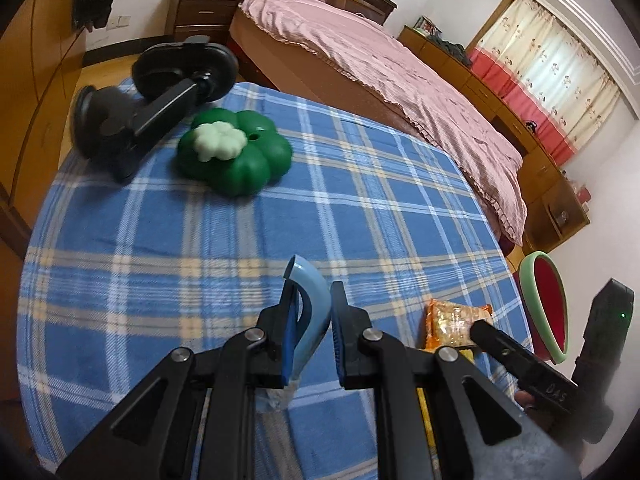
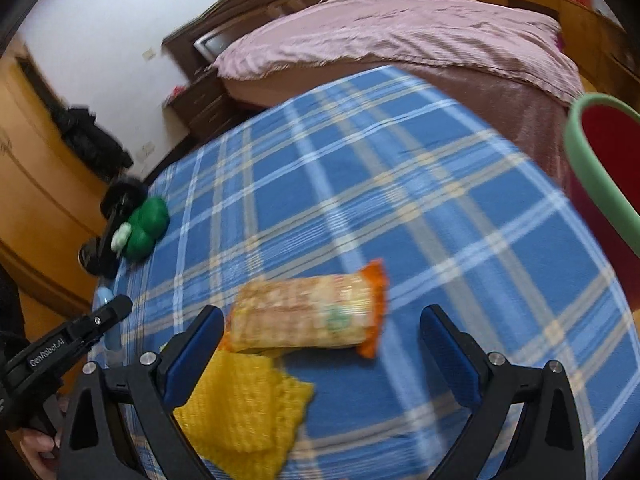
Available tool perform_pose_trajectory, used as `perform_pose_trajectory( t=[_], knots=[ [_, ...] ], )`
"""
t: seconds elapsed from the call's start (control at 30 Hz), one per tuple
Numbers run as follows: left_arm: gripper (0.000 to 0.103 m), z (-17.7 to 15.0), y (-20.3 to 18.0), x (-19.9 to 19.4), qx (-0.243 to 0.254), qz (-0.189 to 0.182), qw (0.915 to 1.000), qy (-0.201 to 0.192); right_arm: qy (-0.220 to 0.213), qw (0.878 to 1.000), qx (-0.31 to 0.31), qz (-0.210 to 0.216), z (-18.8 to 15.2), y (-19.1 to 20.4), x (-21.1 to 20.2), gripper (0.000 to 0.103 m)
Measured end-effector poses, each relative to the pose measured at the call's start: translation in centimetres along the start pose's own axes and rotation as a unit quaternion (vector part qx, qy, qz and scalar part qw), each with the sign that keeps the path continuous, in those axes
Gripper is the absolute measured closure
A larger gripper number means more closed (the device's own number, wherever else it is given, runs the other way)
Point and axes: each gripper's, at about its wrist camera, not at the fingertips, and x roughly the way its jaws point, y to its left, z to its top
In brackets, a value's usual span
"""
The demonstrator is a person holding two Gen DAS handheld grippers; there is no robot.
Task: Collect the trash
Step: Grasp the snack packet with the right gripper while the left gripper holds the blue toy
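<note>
My left gripper [image 1: 312, 312] is shut on a light blue plastic wrapper [image 1: 310, 308] and holds it over the blue plaid table [image 1: 240, 220]. My right gripper [image 2: 322, 334] is open above the table, with an orange snack packet [image 2: 308, 316] lying between its fingers. A yellow mesh cloth [image 2: 244, 408] lies just below the packet. The packet also shows in the left wrist view [image 1: 452, 322]. A red bin with a green rim [image 2: 604, 168] stands off the table's right edge; it also shows in the left wrist view [image 1: 548, 308].
A green flower-shaped box [image 1: 236, 152] with a pale flower on top sits at the table's far left, beside a black clamp stand [image 1: 132, 116]. A bed with a pink cover [image 1: 400, 80] stands behind the table. Wooden cabinets line the left.
</note>
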Motion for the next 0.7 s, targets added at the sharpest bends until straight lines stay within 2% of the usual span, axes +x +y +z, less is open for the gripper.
perform_pose_trajectory(
  t=[0.2,0.4,0.47,0.5,0.63,0.7],
  knots=[
    [0.088,-0.5,1.2,-0.2,-0.009,-0.011,0.9999,0.002,0.023,0.998,-0.041,-0.036,-0.3,2.7,1.8,0.001],
    [0.088,-0.8,1.9,0.1,-0.018,-0.022,0.9996,0.007,0.026,0.993,-0.079,-0.087,-0.6,4.1,2.8,0.000],
    [0.088,-0.9,2.0,0.1,-0.019,-0.024,0.9995,0.007,0.022,0.991,-0.088,-0.103,-0.6,4.3,2.9,0.010],
    [0.088,-1.0,2.1,0.1,-0.019,-0.026,0.9995,0.007,0.016,0.989,-0.094,-0.112,-0.6,4.4,2.9,0.010],
    [0.088,-1.3,2.0,0.0,-0.017,-0.029,0.9994,0.010,0.007,0.991,-0.086,-0.099,-0.7,4.0,2.5,0.013],
    [0.088,-1.4,1.8,-0.2,-0.015,-0.034,0.9993,0.009,0.004,0.995,-0.062,-0.074,-0.5,3.4,2.0,0.014]
  ],
)
